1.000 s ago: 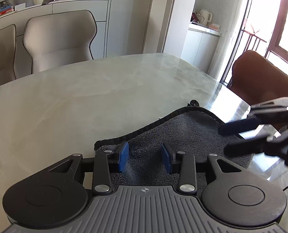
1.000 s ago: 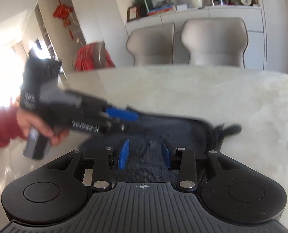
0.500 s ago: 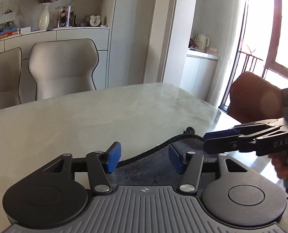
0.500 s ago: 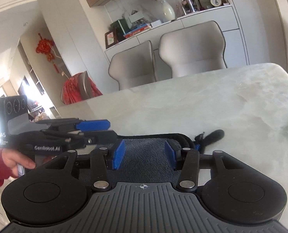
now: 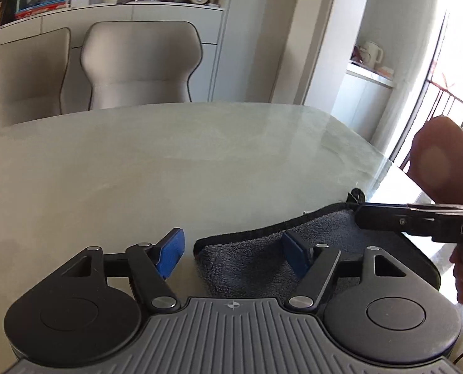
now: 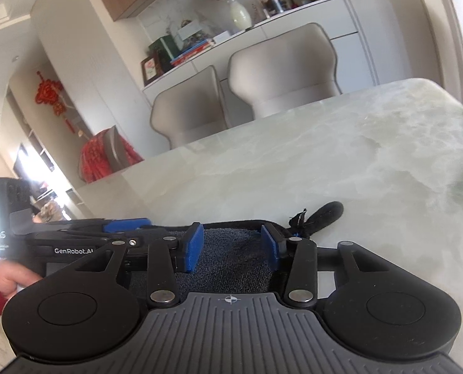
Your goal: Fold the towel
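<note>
Towel: the gray towel [image 5: 262, 261] lies flat on the table [image 5: 169, 171], at 6 o'clock.
Feel: soft, light, floppy.
Grab spot: the dark edge, near a corner.
Left gripper [image 5: 234, 254]: fingers wide apart.
Right gripper [image 6: 233, 246]: fingers apart, holding nothing.

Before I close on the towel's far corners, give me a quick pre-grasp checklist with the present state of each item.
1. Left hand-held gripper open: ok.
2. Right hand-held gripper open: ok.
3. Towel lies on the table: ok.
4. Towel's left corner between the left pads: ok, roughly; the corner sits nearer the right pad.
5. Towel edge between the right pads: ok; hanging loop stays outside.
6. Pads low enough to catch the fabric: cannot tell.
</note>
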